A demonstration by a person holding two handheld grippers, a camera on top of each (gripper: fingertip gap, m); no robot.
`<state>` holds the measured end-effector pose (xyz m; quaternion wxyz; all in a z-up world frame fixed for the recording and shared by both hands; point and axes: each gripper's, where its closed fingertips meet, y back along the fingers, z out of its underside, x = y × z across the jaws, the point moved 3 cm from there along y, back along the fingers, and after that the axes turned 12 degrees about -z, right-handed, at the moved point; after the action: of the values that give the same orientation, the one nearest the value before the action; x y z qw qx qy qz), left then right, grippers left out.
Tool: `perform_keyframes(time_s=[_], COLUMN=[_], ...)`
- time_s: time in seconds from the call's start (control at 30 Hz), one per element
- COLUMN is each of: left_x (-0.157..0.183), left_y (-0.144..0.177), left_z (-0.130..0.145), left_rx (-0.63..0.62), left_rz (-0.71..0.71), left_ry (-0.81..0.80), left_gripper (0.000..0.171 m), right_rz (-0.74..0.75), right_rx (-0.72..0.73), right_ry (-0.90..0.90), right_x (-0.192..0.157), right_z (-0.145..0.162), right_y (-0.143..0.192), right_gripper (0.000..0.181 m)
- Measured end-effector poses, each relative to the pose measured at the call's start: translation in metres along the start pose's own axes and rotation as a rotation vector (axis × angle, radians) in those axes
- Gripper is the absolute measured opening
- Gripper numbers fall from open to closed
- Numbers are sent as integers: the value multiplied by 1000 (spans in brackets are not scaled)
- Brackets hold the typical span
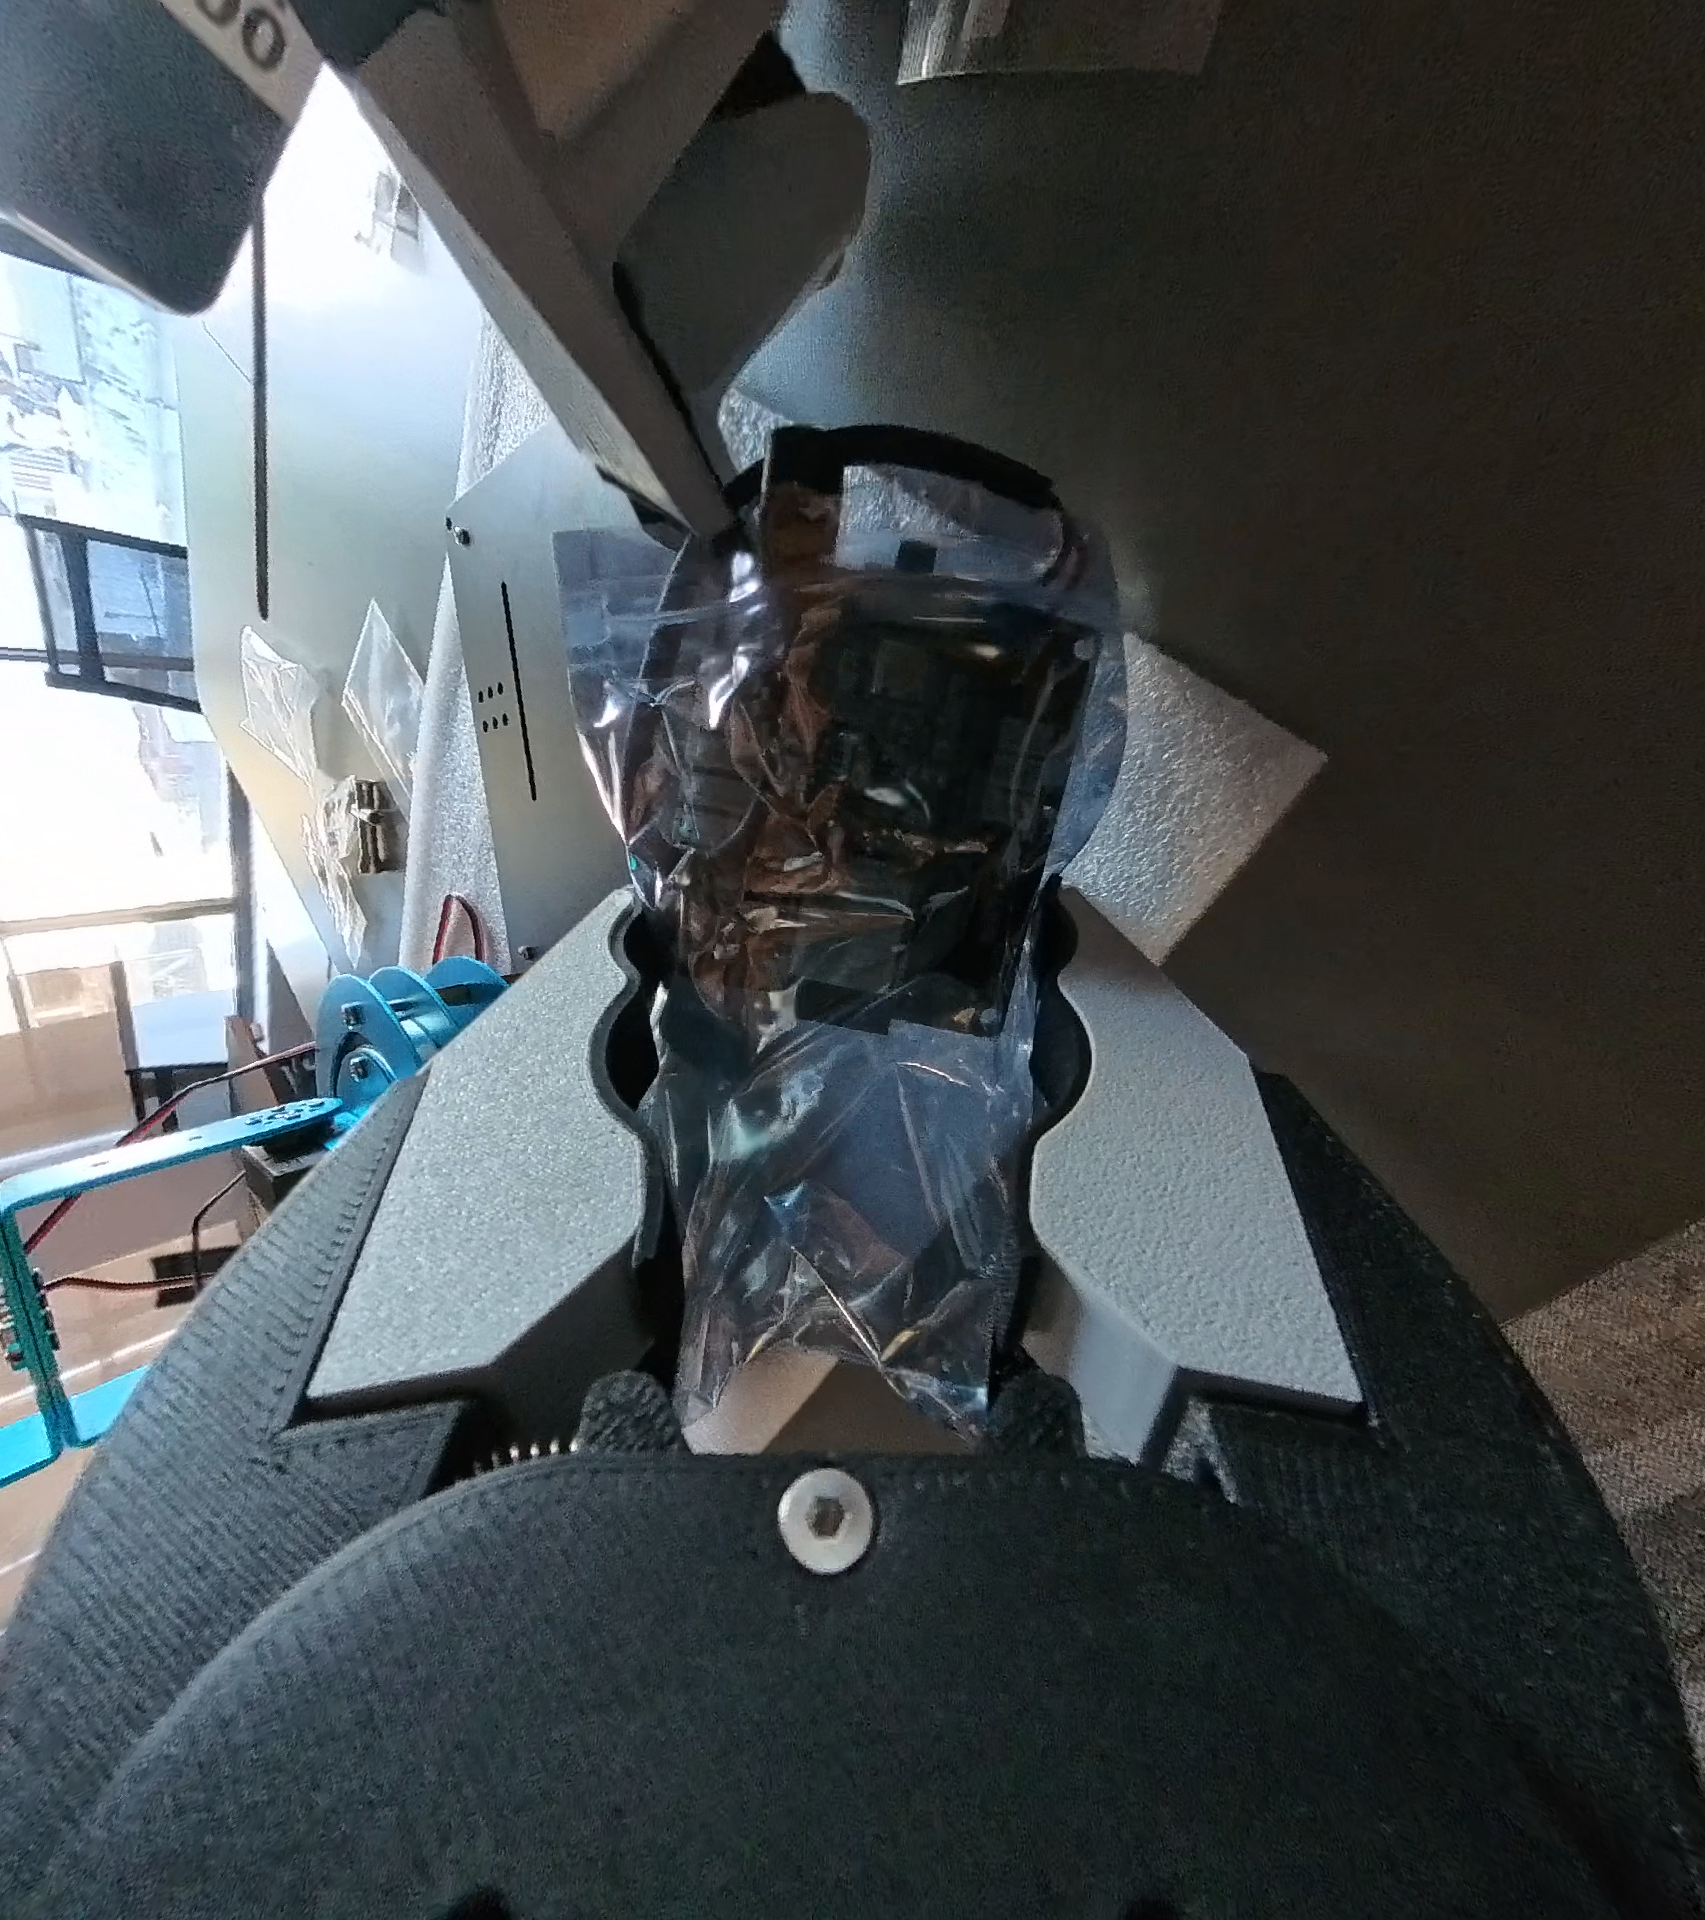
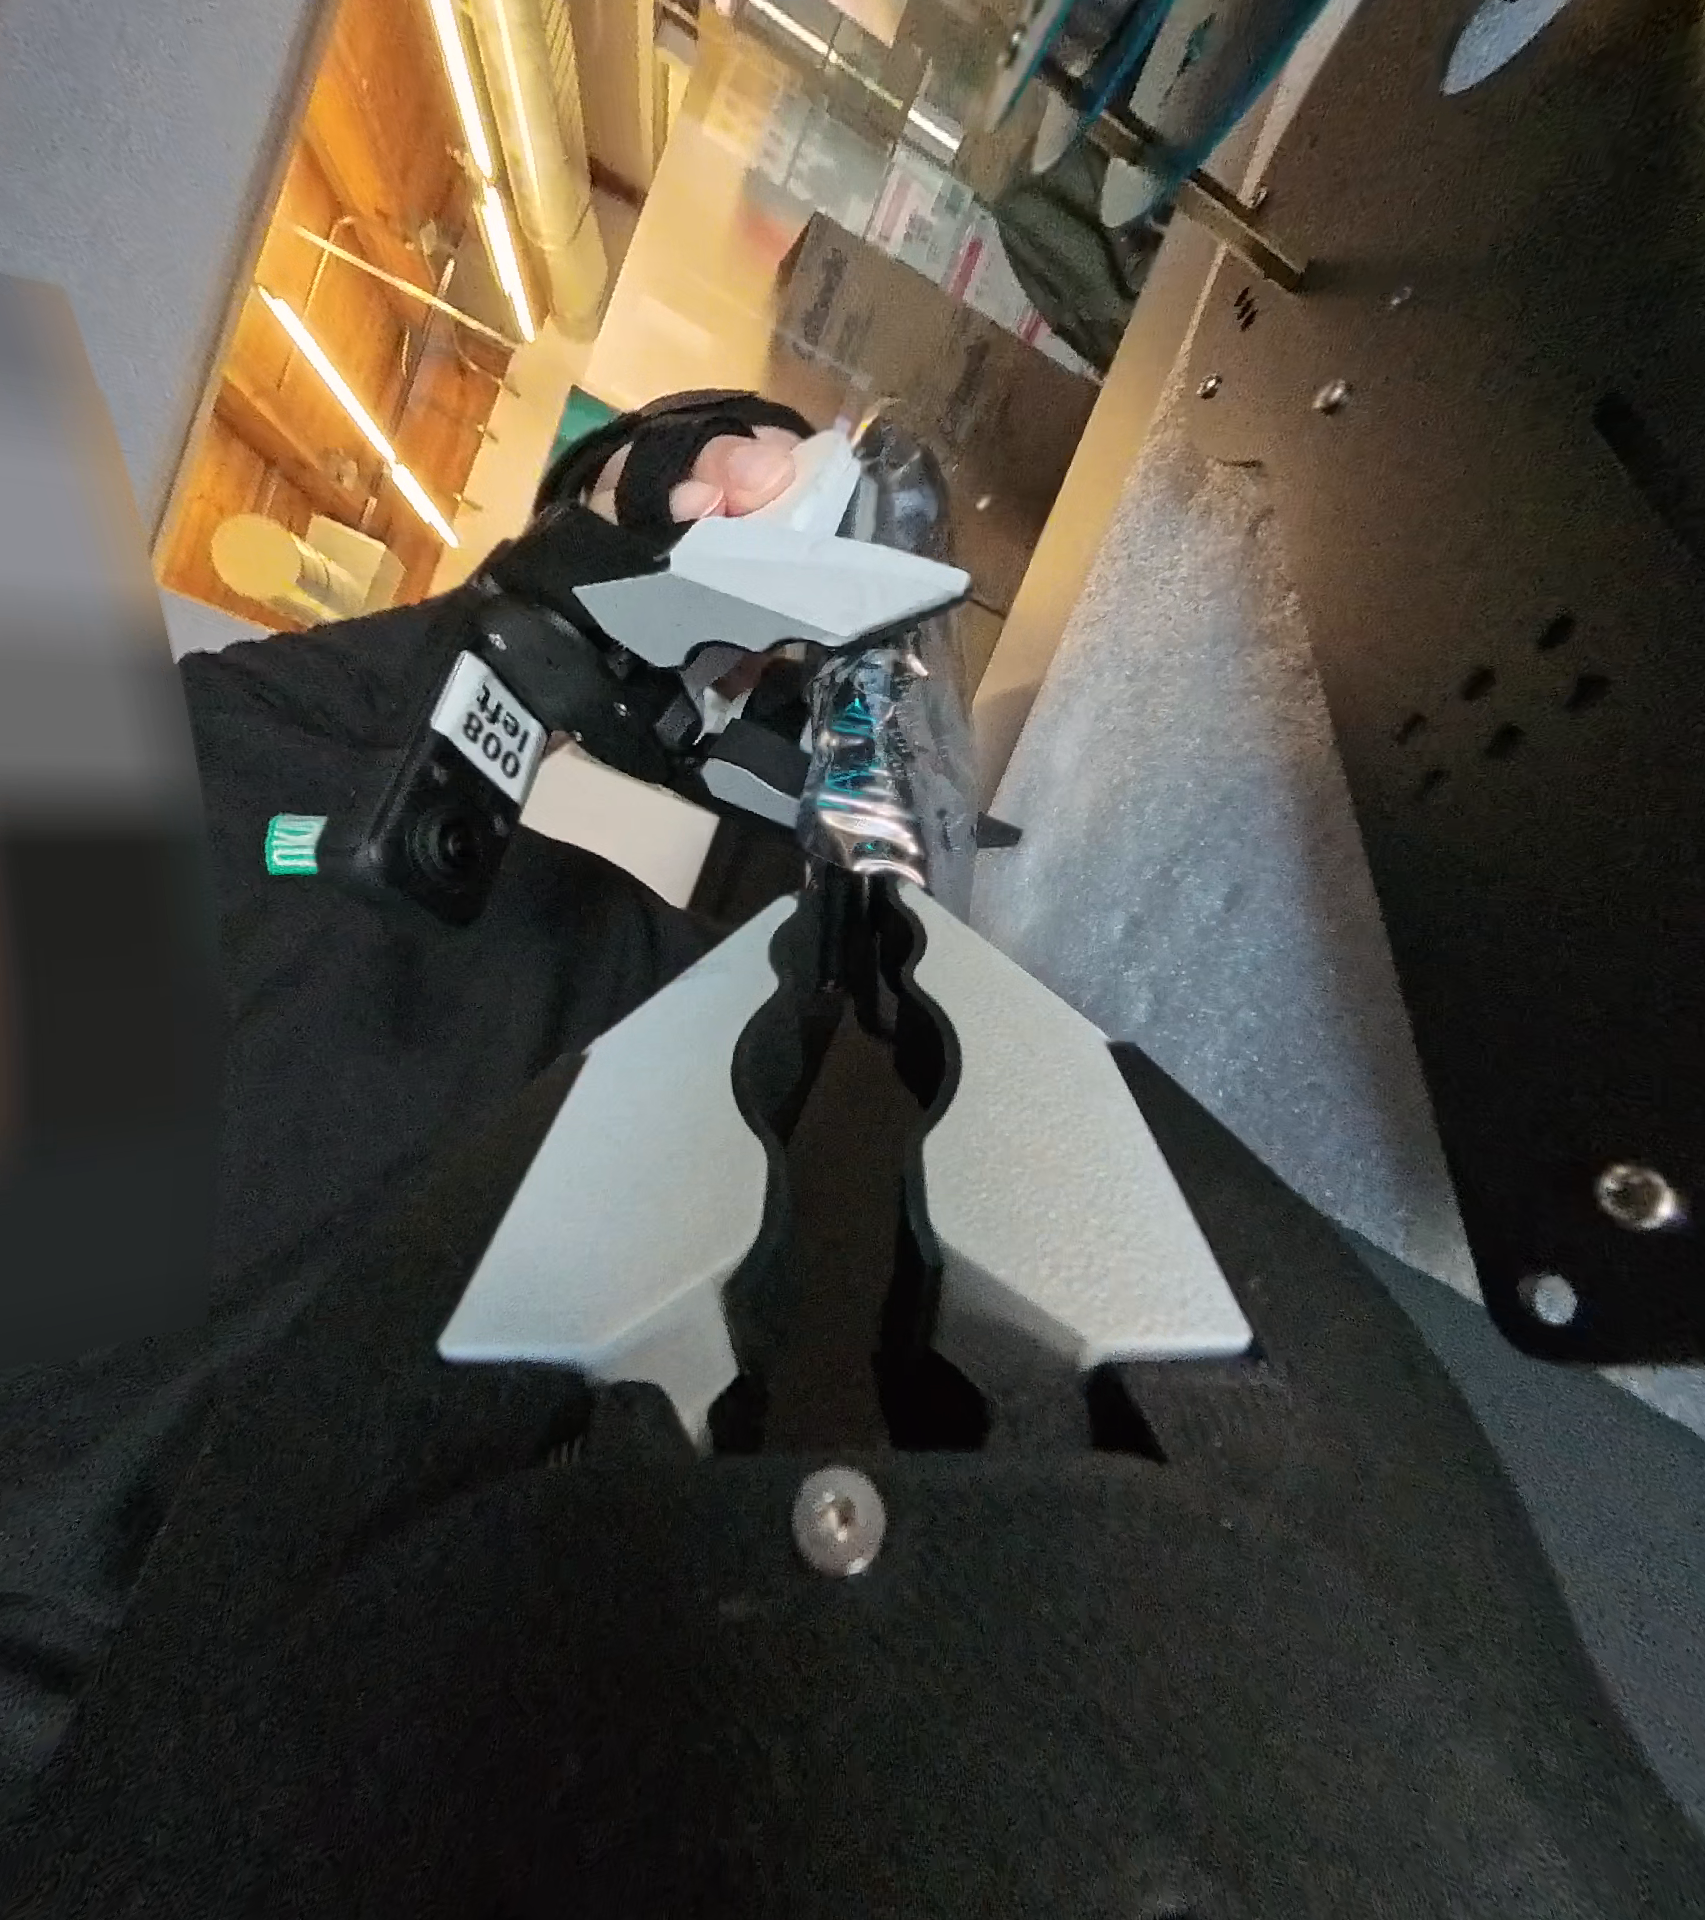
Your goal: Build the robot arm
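Gripping a crinkled, smoky see-through bag (image 1: 858, 883) between its grey fingers (image 1: 505, 1174), the left gripper (image 1: 843, 1039) is clamped on the bag's near half. A dark circuit board (image 1: 931, 769) shows through the film. In the left wrist view the bag's long axis runs straight away along the fingers, its far end pointing ahead, where the right gripper (image 1: 713, 499) comes down from the upper left and meets the bag's far corner. In the right wrist view the right gripper (image 2: 848, 935) has its jaws nearly together on a thin edge of the bag (image 2: 869, 769) — the bag stands edge-on there, stretching away and upward. The left gripper (image 2: 889, 665) shows beyond it, held by a hand (image 2: 734, 478) in a black strap. A black metal plate (image 2: 1554, 727) on white foam (image 2: 1191, 883) lies right of the bag. A blue bracket (image 1: 27, 1278) sits far left.
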<state>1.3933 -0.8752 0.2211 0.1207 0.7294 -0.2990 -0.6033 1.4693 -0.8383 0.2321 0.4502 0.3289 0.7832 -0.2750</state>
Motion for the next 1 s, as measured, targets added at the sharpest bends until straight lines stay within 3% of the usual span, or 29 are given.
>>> perform_keyframes(time_s=[0.37, 0.67, 0.83, 1.0], left_x=[0, 0, 0, 0], left_y=[0, -1, -1, -1], left_z=[0, 2, 1, 2], left_rx=[58, 10, 23, 11], left_rz=[2, 18, 5, 20], left_ry=[-13, 49, 26, 51], left_gripper=[71, 71, 70, 70], right_rz=[-25, 205, 111, 181], right_rx=[-224, -39, 4, -28], right_ry=[106, 158, 87, 171], right_x=[-2, 7, 5, 5], right_z=[1, -6, -1, -3], right_y=[0, -1, -4, -6], right_gripper=[5, 3, 4, 4])
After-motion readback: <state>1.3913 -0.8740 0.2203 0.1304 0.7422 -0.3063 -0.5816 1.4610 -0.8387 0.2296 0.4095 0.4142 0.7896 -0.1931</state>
